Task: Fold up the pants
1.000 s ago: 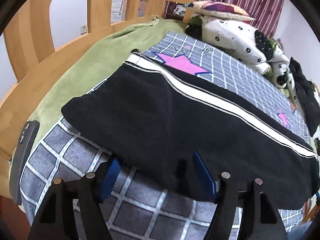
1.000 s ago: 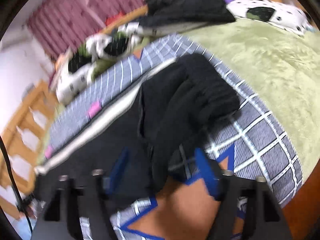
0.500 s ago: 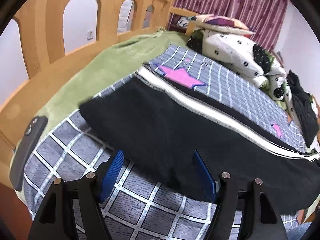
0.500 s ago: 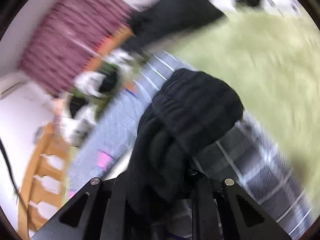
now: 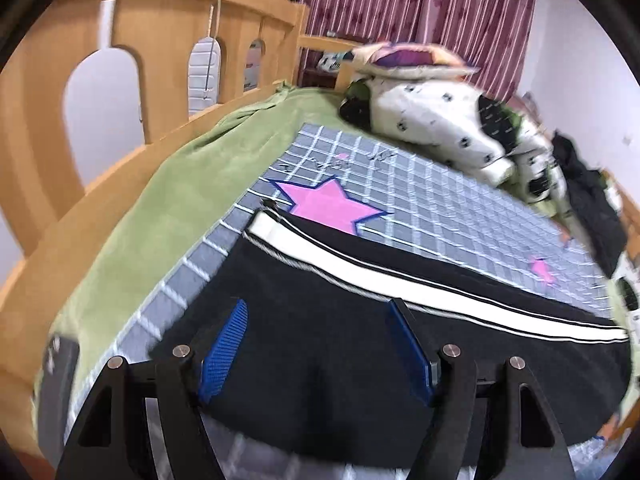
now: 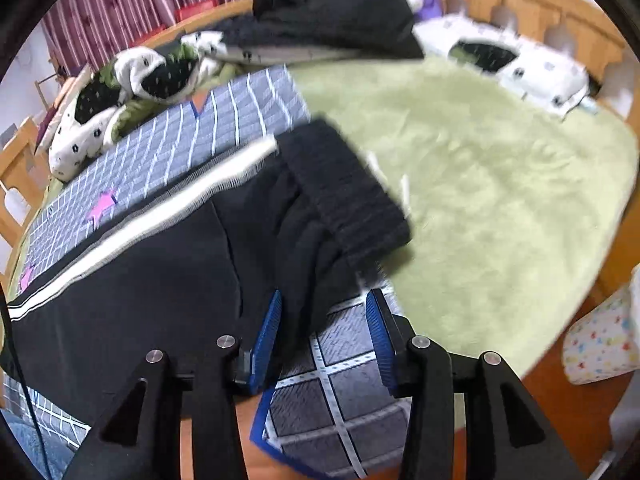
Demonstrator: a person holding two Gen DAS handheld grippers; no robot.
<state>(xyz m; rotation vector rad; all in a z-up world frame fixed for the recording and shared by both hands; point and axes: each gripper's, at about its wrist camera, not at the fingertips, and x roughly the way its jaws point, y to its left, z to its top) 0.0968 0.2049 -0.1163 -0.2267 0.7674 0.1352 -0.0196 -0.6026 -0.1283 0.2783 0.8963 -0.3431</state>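
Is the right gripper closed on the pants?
No, the right gripper is open, with a wide gap between its blue pads and the pants lying partly between them.

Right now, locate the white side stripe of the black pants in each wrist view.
Left wrist: white side stripe slants centre-left to right edge.
Right wrist: it climbs from left edge to centre.
Shared landmark: pink star on the grey checked blanket.

The pants (image 5: 340,344) were matt black cloth, soft and slightly fuzzy, with a smooth white stripe (image 5: 400,276) and a ribbed knit cuff (image 6: 344,196). They lay on a quilted grey checked blanket (image 5: 432,200) over a fluffy green fleece cover (image 6: 500,184). The bed frame (image 5: 168,32) was smooth varnished wood, and the left tongs (image 5: 316,350) had matt black plastic arms with rough blue textured pads (image 5: 224,354).
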